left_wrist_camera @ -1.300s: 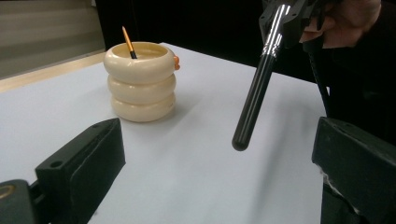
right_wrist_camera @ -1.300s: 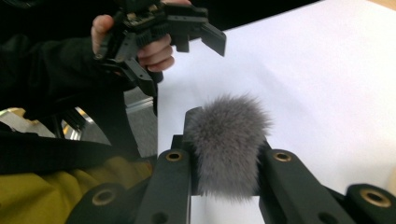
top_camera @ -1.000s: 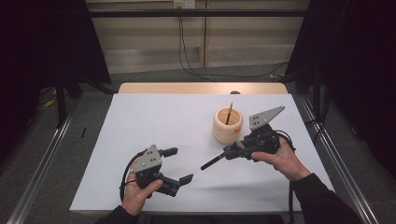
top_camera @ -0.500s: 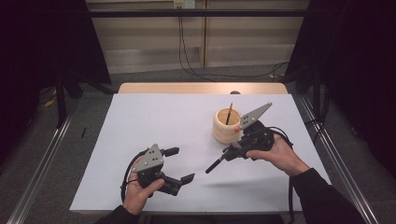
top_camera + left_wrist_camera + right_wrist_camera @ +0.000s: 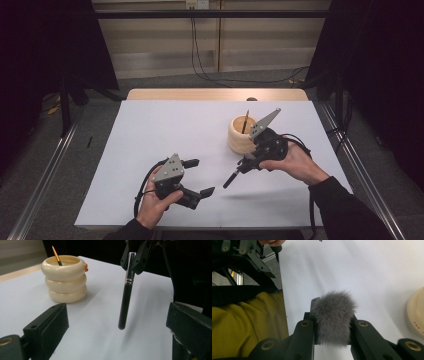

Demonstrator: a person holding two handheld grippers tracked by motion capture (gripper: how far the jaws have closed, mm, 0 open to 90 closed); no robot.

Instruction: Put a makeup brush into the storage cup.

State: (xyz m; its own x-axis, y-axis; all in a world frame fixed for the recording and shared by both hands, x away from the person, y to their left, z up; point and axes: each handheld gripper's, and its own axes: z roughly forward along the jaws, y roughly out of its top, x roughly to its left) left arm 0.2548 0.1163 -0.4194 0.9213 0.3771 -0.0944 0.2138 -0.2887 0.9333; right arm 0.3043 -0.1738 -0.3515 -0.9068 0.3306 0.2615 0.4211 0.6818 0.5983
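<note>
My right gripper (image 5: 248, 162) is shut on a make-up brush (image 5: 233, 176). The jaws clamp it near its grey bristle head (image 5: 334, 317). Its silver ferrule and black handle (image 5: 126, 297) slant down to the left, and the handle end hangs just above the white table (image 5: 175, 125). Right behind that hand stands a cream ringed holder (image 5: 241, 135) with a thin orange-handled brush (image 5: 245, 121) upright in it. My left gripper (image 5: 200, 177) rests near the front edge, jaws open and nothing between them. It points toward the hanging handle.
A wooden strip (image 5: 200, 94) runs along the table's far edge, with cables on the floor beyond. Metal rails (image 5: 45, 170) flank both sides. A yellow garment (image 5: 244, 325) lies below the table's near edge. Bare white surface spreads to the left and back.
My right hand has tilted, lifting its grey plate and swinging the brush handle steeper toward the table. The left gripper has kept still.
</note>
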